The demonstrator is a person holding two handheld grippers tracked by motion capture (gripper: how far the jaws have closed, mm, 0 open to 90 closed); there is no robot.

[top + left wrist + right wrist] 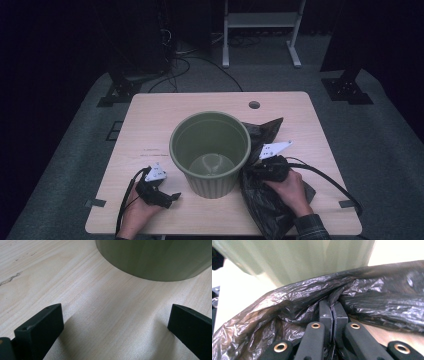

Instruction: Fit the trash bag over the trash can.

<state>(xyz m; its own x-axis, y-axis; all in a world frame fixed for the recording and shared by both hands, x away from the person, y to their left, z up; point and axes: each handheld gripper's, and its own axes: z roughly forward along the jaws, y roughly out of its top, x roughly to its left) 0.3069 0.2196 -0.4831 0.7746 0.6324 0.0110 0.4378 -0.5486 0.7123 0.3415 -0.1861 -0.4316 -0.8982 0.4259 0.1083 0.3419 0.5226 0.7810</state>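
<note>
**Right jaws pinch the black bag beside the green bin**

Closest to the eye, in the right gripper view, the two black jaws stand pressed together with a fold of the black plastic bag (294, 302) caught between their pads. The crinkled film bunches up around the jaw tips and spreads away to both sides, and just past it rises the pale green ribbed wall of the bin (307, 260).

From the high view, the right gripper (267, 167) sits at the bin's right side, held in the person's right hand (290, 192), with the bag (267, 210) draped under and around it. One part of the bag trails toward the near edge of the surface, another pokes out behind the bin.

The left gripper (167, 197) rests low on the surface (150, 115) in the left hand (136, 211), near the bin's left side. In the left gripper view its jaws stand wide apart with nothing between them, bare wood beneath, and the foot of the bin (155, 260) a little ahead, not touched.

The bin (210, 150) stands upright near the middle of the surface, its mouth open to the room. A cable (330, 182) loops out from the right gripper toward the surface's right edge.
</note>
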